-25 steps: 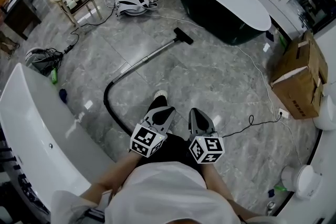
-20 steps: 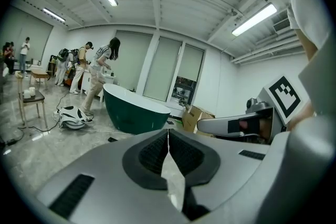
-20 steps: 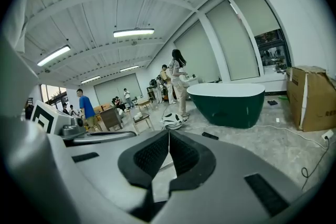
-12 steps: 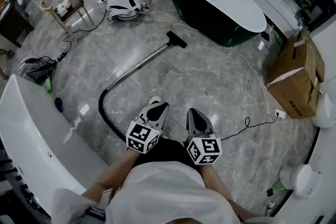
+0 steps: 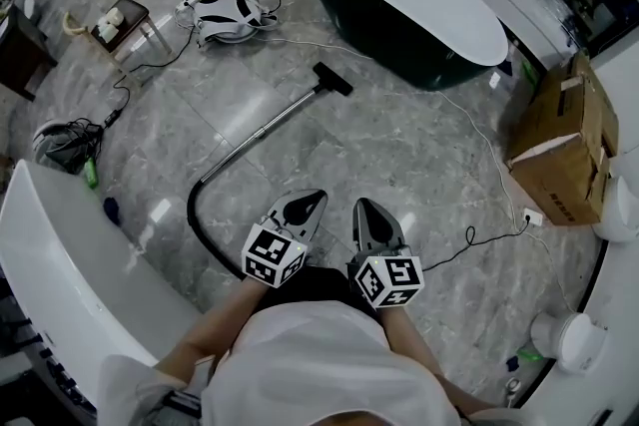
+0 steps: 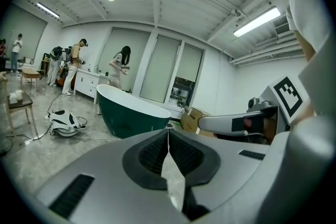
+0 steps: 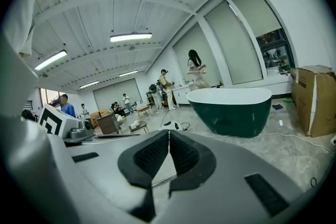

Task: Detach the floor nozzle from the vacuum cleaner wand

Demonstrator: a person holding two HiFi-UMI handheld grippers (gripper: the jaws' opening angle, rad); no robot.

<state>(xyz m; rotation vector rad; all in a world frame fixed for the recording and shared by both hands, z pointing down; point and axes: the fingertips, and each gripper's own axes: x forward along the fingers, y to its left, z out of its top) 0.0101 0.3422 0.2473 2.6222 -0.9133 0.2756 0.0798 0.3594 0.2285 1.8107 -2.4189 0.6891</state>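
- The left gripper had its jaws pressed together with nothing between them.
- The right gripper was closed the same way and also empty.
- The 2 were held side by side close to the person's body, aimed toward the far floor. That looked like a carrying pose, since nothing was within reach.
- The nozzle lay flat on the floor well beyond both grippers, near the dark tub and not touching it.
- It was still joined to the far end of the wand, so the task looked unstarted.
- The wand ran from the nozzle toward the near left, where the black hose curved round just left of the left gripper.
- A cardboard box stood at the right, clear of the route.
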